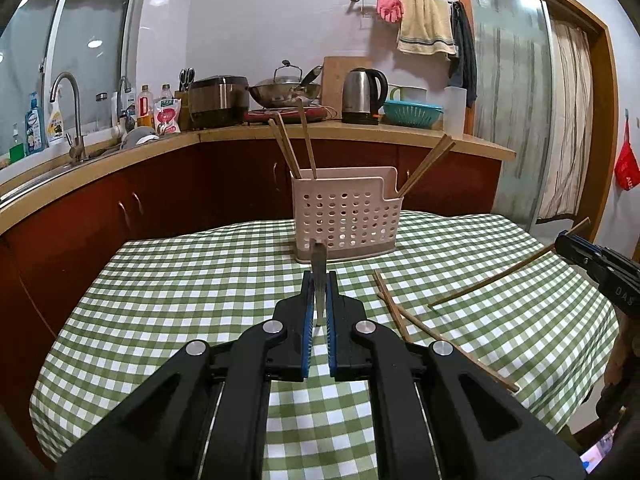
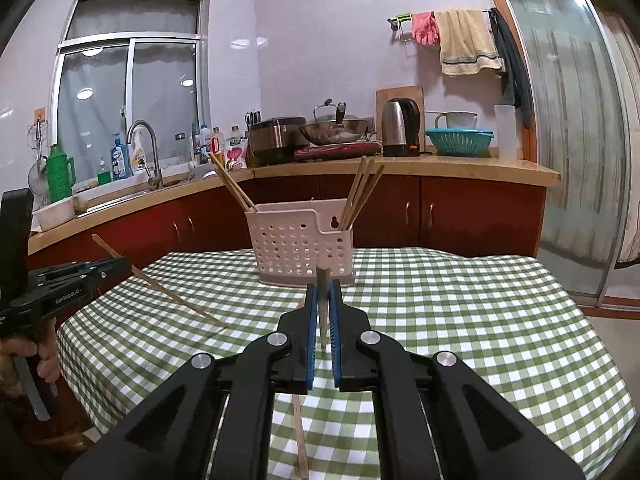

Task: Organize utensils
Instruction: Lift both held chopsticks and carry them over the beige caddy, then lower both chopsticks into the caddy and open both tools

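A pale pink perforated utensil holder (image 1: 346,216) (image 2: 300,240) stands at the far middle of the green checked table (image 1: 180,280), with several wooden chopsticks upright in it. My left gripper (image 1: 319,276) (image 2: 126,266) is shut on one chopstick (image 2: 176,300), which slants down toward the cloth. My right gripper (image 2: 323,288) (image 1: 562,240) is shut on another chopstick (image 1: 488,276), which also slopes down to the table. Both grippers hang above the table, short of the holder. Loose chopsticks (image 1: 394,308) lie on the cloth between them, one (image 2: 300,432) under my right gripper.
Behind the table runs a wooden counter (image 1: 360,132) with red cabinets, a kettle (image 1: 362,96), a wok, a rice cooker and a sink tap (image 1: 68,112). A person's hand (image 2: 44,360) holds the left gripper's handle. The table drops off at its near, left and right edges.
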The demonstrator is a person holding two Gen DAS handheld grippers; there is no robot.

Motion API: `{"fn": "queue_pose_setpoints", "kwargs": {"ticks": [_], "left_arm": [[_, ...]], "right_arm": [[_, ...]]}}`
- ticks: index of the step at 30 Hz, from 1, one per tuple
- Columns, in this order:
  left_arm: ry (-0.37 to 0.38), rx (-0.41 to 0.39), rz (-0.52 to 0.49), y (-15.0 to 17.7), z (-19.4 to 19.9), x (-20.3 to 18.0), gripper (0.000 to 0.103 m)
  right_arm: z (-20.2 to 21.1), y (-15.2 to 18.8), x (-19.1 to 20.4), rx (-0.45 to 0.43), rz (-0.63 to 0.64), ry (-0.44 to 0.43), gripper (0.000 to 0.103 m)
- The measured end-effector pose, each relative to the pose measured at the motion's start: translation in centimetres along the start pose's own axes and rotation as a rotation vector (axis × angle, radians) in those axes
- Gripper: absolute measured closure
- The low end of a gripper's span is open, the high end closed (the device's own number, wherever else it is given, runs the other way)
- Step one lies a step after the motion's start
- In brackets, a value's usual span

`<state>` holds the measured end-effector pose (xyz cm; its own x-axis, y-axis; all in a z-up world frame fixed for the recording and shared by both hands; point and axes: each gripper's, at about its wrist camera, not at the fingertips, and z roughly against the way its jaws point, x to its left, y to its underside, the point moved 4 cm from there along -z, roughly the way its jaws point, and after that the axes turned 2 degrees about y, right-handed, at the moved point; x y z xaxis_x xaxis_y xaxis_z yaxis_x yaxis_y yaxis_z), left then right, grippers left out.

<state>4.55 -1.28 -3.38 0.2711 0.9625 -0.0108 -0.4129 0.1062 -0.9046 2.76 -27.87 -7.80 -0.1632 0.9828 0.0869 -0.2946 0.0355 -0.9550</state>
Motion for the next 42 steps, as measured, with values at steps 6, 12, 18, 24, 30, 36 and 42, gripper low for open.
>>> {"fn": "queue_pose_setpoints", "kwargs": {"ticks": [6, 12, 18, 24, 30, 36, 42], "left_arm": [[-0.001, -0.005, -0.006, -1.1, -1.0, 0.3, 0.097], [0.024, -0.014, 0.013, -2.7, -1.8, 0.8, 0.097], [0.054, -0.053, 0.009, -5.2, -1.7, 0.7, 0.097], [0.091, -0.109, 0.005, -8.8, -1.4, 0.3, 0.097], [0.122, -0.171, 0.005, -12.8, -1.3, -0.1, 0.097], [0.119, -0.251, -0.016, -17.0, -1.8, -0.5, 0.097], [0.084, -0.291, -0.031, -20.0, -4.3, -0.5, 0.097]], "right_arm": [[-1.1, -1.3, 0.3, -0.006, 0.013, -0.002, 0.096], [-2.2, -2.6, 0.6, -0.008, 0.022, -0.005, 0.096], [-2.8, -4.4, 1.1, -0.029, 0.028, -0.022, 0.096], [-2.7, -7.0, 1.2, -0.077, 0.021, -0.052, 0.096], [-2.9, -10.5, 1.1, -0.154, 0.019, -0.074, 0.096], [-3.9, -14.8, 1.3, -0.259, 0.037, -0.087, 0.096], [-6.7, -18.1, 1.3, -0.321, 0.052, -0.090, 0.096]]}}
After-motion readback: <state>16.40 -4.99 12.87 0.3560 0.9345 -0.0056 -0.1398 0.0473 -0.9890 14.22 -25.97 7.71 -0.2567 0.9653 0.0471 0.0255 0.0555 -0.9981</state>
